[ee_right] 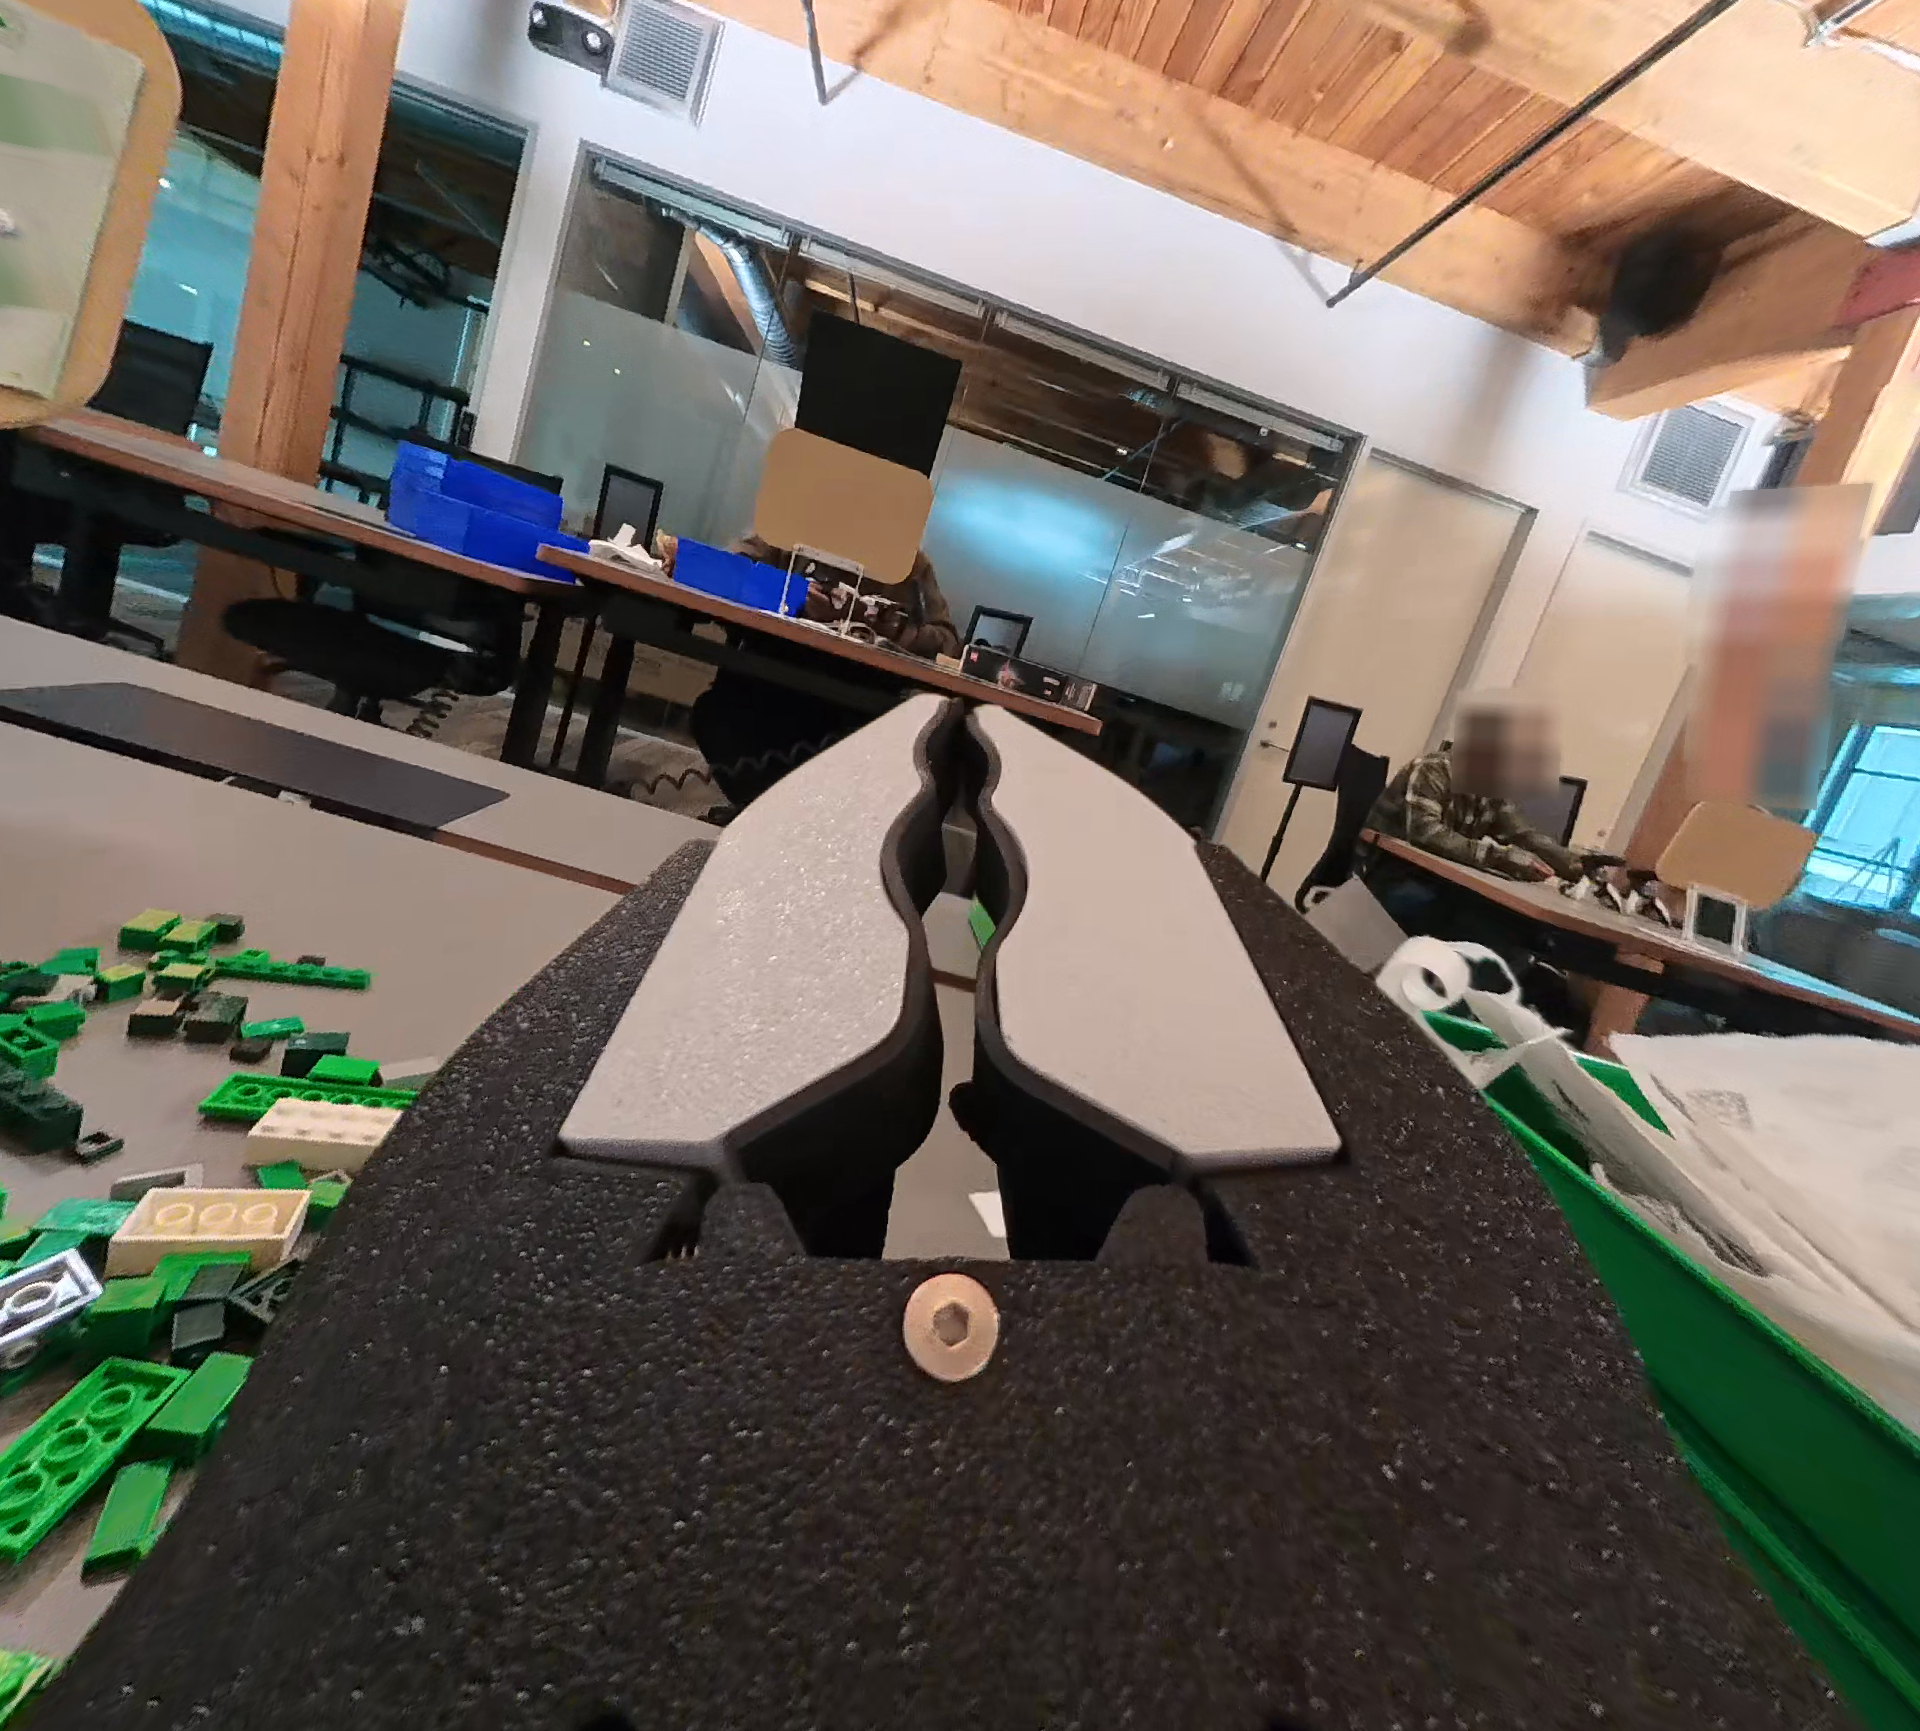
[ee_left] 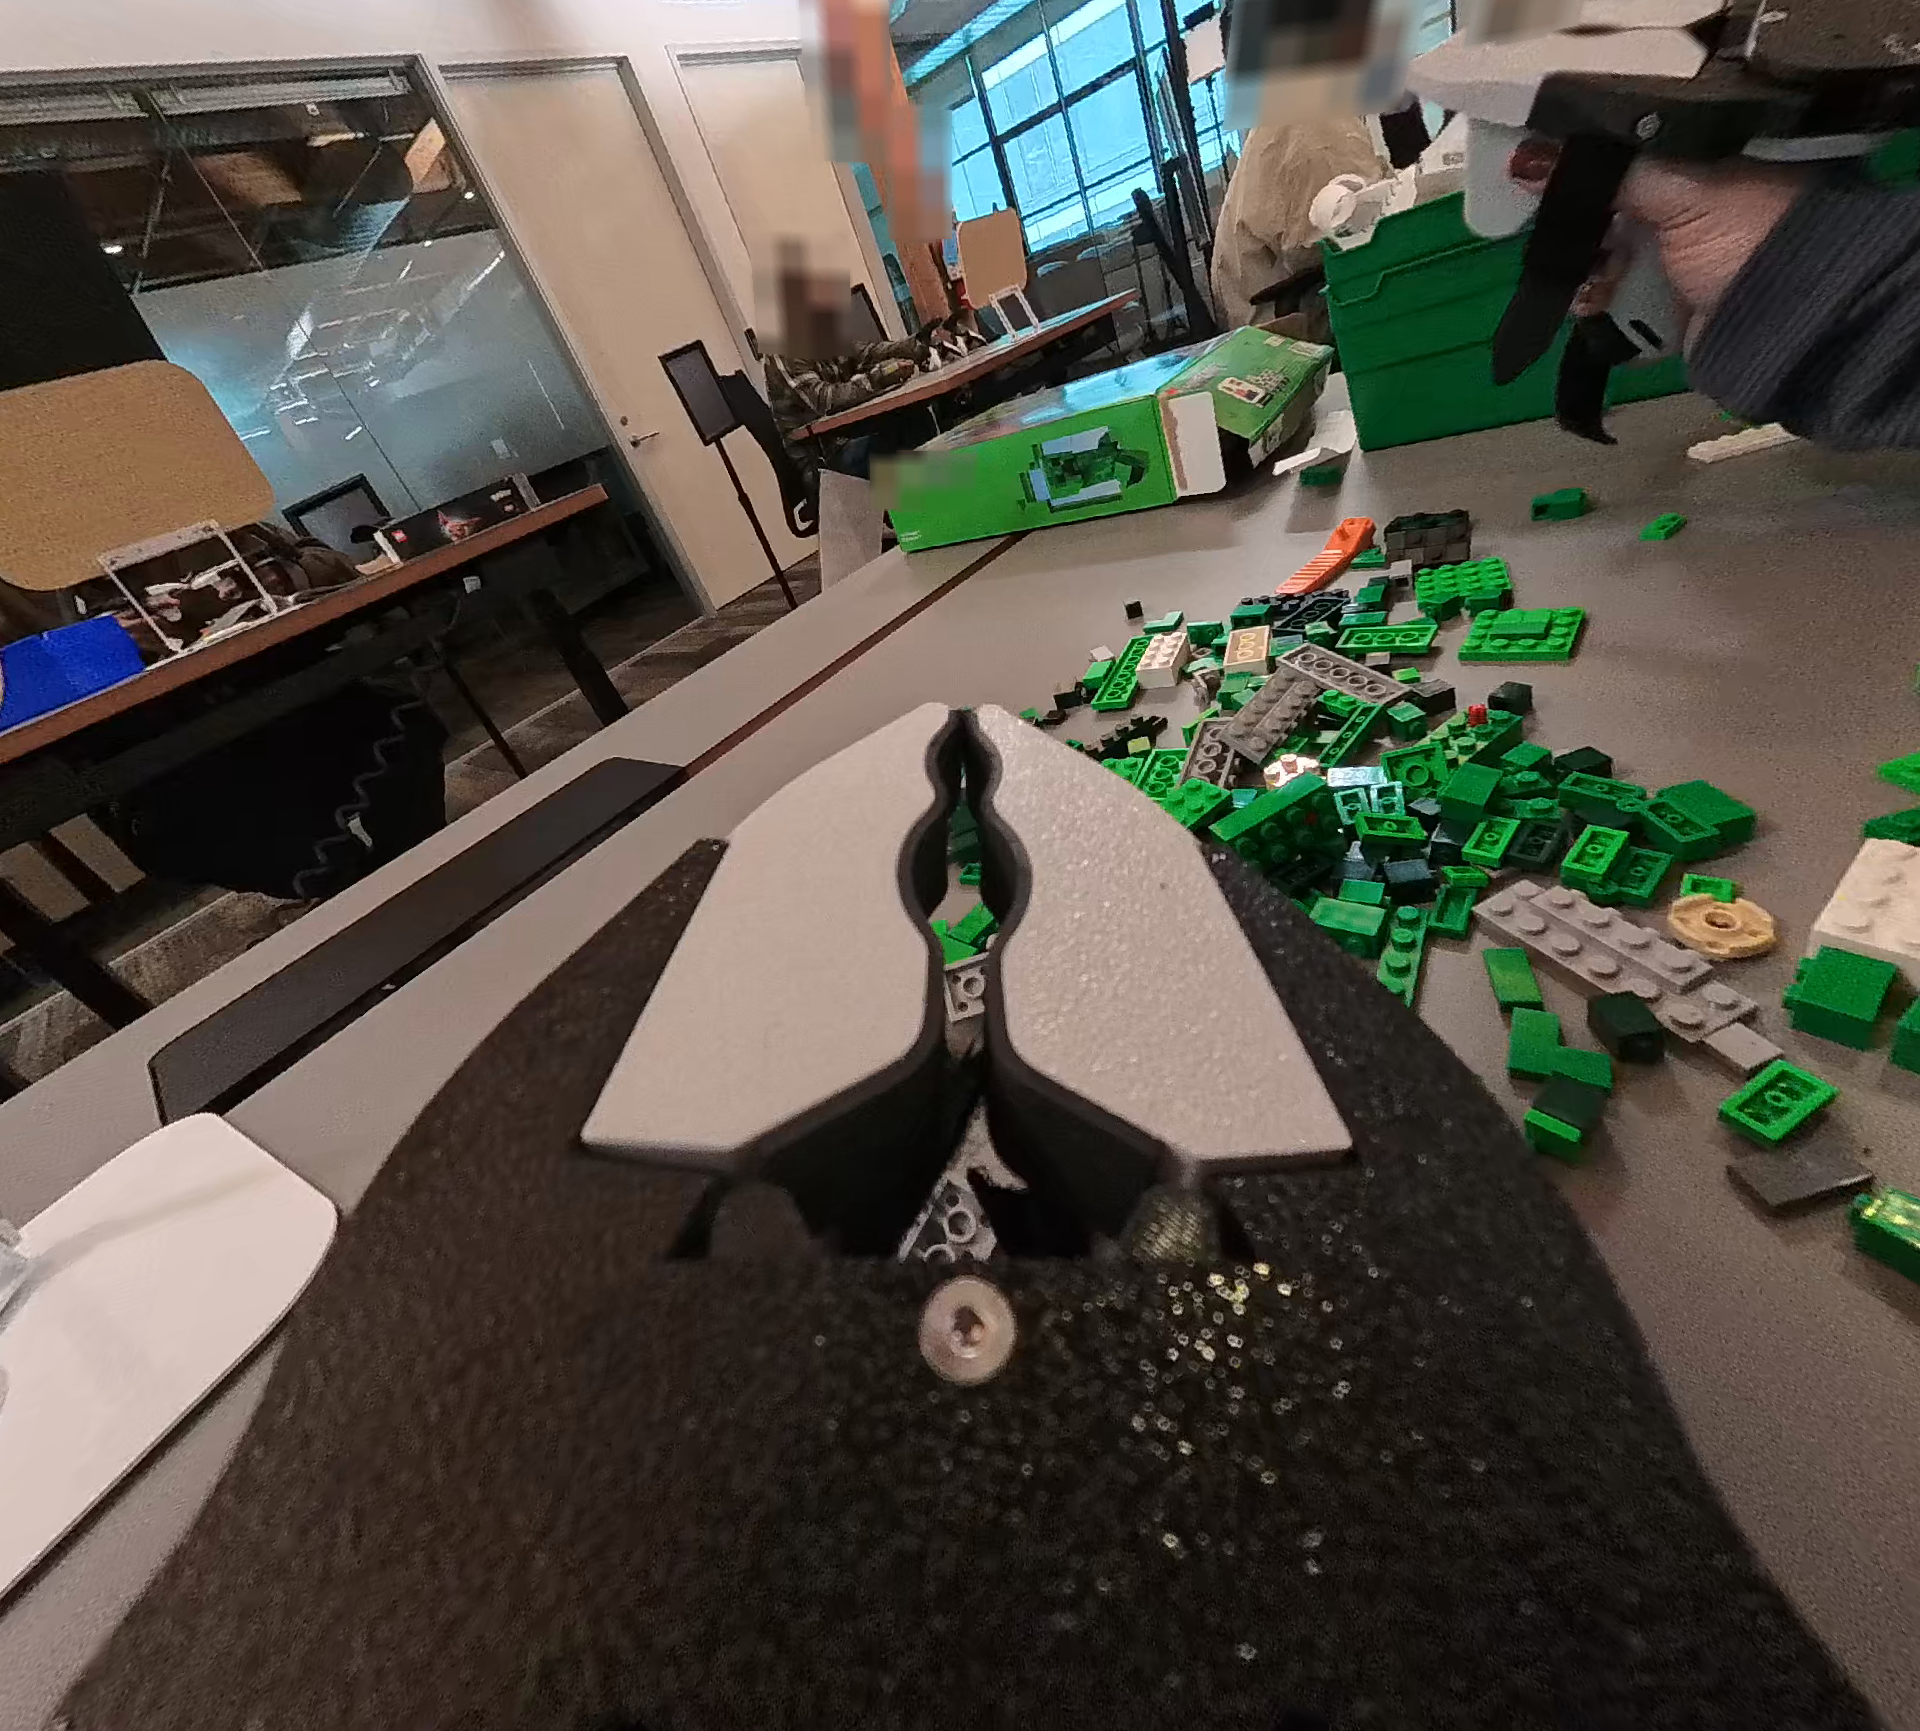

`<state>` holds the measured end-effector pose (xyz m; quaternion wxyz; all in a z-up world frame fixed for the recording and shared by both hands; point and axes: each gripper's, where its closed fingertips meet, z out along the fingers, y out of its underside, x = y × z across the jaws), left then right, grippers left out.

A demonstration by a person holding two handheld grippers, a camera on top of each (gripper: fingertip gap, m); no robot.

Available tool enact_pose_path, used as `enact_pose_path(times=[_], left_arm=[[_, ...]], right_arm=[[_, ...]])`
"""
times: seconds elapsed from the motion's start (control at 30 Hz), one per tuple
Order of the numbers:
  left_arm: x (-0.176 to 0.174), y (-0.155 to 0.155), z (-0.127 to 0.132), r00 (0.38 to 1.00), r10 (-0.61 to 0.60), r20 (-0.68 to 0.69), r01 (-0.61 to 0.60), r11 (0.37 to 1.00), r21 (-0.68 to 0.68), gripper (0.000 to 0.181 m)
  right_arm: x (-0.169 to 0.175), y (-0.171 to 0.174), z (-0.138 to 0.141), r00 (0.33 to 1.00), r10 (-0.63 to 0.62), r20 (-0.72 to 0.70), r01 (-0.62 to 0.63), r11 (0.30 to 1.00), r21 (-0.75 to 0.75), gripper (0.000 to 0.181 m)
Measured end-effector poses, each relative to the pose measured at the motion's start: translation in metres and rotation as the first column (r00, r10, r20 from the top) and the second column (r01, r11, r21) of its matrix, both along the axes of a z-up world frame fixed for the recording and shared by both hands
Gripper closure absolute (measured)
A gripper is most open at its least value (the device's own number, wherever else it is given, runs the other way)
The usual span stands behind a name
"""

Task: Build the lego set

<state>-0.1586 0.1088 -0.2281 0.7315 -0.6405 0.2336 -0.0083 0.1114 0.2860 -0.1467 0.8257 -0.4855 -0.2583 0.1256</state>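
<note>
Left wrist view: we see the left gripper (ee_left: 964, 725) with jaws closed on nothing, the lego pile (ee_left: 1392, 798) spread on the counter (ee_left: 1714, 621) just right of them. The right gripper (ee_right: 961, 715), jaws likewise closed and empty, has bricks lower left.

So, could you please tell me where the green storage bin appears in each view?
Left wrist view: green bin upper right, behind the brick pile.
Right wrist view: green bin along the lower right edge.
Shared landmark: the black mat, left in both.
</note>
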Motion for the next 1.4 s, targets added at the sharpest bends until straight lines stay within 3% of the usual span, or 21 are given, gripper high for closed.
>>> enact_pose_path(times=[0.1, 0.2, 0.3, 0.37, 0.9, 1.07, 1.4], left_arm=[[0.001, 0.000, -0.001, 1.000, -0.003, -0.009, 0.003, 1.000, -0.003, 0.181], [0.003, 0.000, -0.002, 1.000, -0.008, -0.019, 0.008, 1.000, -0.008, 0.181], [0.003, 0.000, -0.003, 1.000, -0.011, -0.026, 0.011, 1.000, -0.009, 0.181], [0.004, 0.001, -0.003, 1.000, -0.011, -0.029, 0.011, 1.000, -0.011, 0.181], [0.004, 0.003, -0.009, 0.998, 0.008, -0.066, -0.011, 0.999, -0.039, 0.181], [0.000, 0.009, -0.021, 0.985, 0.073, -0.155, -0.088, 0.992, -0.093, 0.181], [0.001, 0.009, -0.025, 0.981, 0.071, -0.181, -0.092, 0.990, -0.110, 0.181]], right_arm=[[0.004, 0.006, -0.005, 1.000, -0.026, 0.007, 0.026, 0.999, -0.039, 0.181], [0.007, 0.022, -0.022, 0.997, -0.058, 0.056, 0.067, 0.982, -0.178, 0.181], [0.000, 0.031, -0.048, 0.995, 0.015, 0.103, 0.025, 0.927, -0.374, 0.181], [-0.005, 0.030, -0.053, 0.996, 0.055, 0.074, -0.018, 0.905, -0.426, 0.181], [-0.046, 0.017, -0.077, 0.956, 0.151, 0.250, -0.029, 0.901, -0.433, 0.181], [-0.054, 0.016, -0.090, 0.918, 0.134, 0.372, 0.035, 0.909, -0.415, 0.181], [-0.061, 0.015, -0.103, 0.845, 0.101, 0.525, 0.109, 0.929, -0.354, 0.181]])
